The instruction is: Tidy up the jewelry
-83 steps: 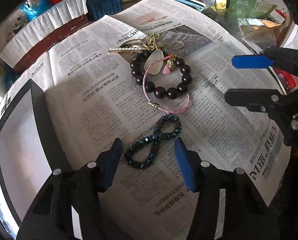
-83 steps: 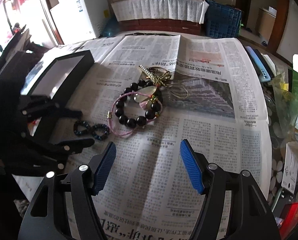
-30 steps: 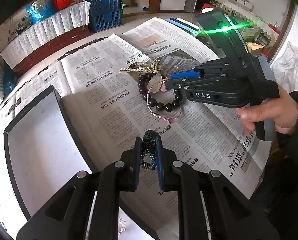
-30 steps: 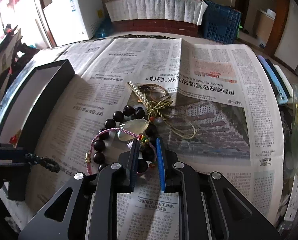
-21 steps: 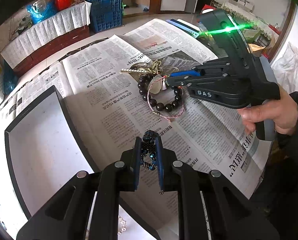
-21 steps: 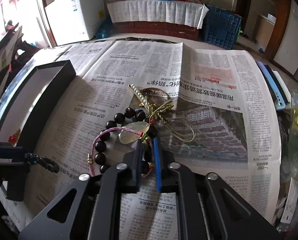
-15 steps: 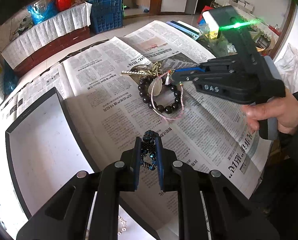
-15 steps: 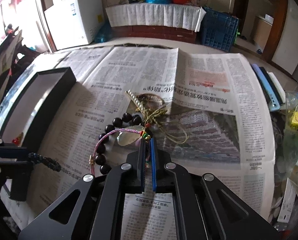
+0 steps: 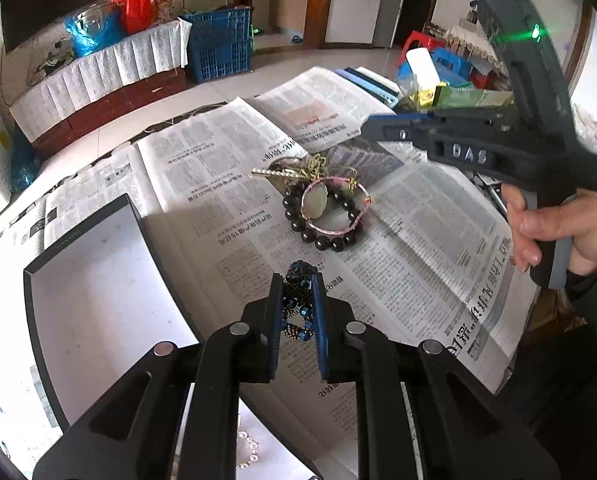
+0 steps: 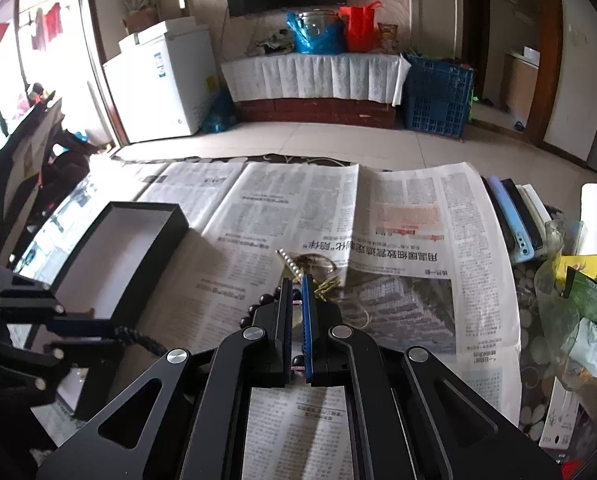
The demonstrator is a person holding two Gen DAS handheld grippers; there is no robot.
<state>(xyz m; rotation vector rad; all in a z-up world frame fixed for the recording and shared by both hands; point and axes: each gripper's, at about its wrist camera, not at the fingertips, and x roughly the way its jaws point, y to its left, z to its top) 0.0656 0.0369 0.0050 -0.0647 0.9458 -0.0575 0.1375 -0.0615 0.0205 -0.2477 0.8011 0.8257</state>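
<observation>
The open black box [image 9: 86, 248] sits at your left on the newspaper [image 9: 226, 184]. Your left gripper [image 9: 296, 300] pinches the blue beaded bracelet [image 9: 298, 280] beside it. The dark bead bracelet [image 9: 322, 220] lies mid-paper; your right gripper [image 9: 368, 127], raised above it, is closed empty.

Sitting between the left gripper's [image 9: 296, 312] fingers: a bracelet [image 9: 298, 280]. Lying straight ahead of that gripper, on the newspaper [image 9: 218, 184]: a pile [image 9: 326, 216] of jewelry. Standing to its left, on the same newspaper: a box [image 9: 98, 300]. Hanging ahead and to its right, above the pile: the right gripper [image 9: 368, 128], with a hand [image 9: 554, 224] behind it. Lying well to the right gripper's right, past the newspaper's edge: phones [image 10: 514, 216]. Standing far ahead of both, on the floor: a crate [image 9: 218, 48].
</observation>
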